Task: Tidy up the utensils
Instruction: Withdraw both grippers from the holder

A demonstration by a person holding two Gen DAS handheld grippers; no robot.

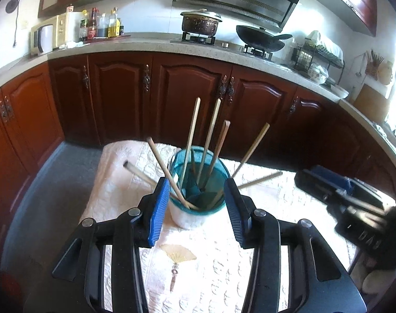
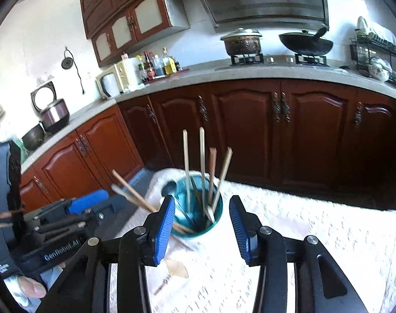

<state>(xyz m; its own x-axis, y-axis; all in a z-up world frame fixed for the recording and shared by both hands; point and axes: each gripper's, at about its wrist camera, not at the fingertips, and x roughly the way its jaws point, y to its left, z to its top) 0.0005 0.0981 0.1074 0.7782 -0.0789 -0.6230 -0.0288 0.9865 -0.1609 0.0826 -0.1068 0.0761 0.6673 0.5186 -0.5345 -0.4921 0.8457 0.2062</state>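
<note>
The chopsticks (image 1: 190,135) are standing in the teal cup (image 1: 198,182) on the white cloth (image 1: 211,260). The left gripper (image 1: 196,206) and right gripper (image 2: 202,224) are both gaping open, holding nothing. The sorting is looking nearly done; next, I think, they are needing to check for strays.

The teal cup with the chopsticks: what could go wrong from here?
1. The teal cup stands on a soft quilted cloth, with chopsticks leaning outward; it may tip.
2. The open left gripper is close to the cup; moving it might bump the leaning sticks.
3. The open right gripper faces the same cup; both tools could collide.
</note>
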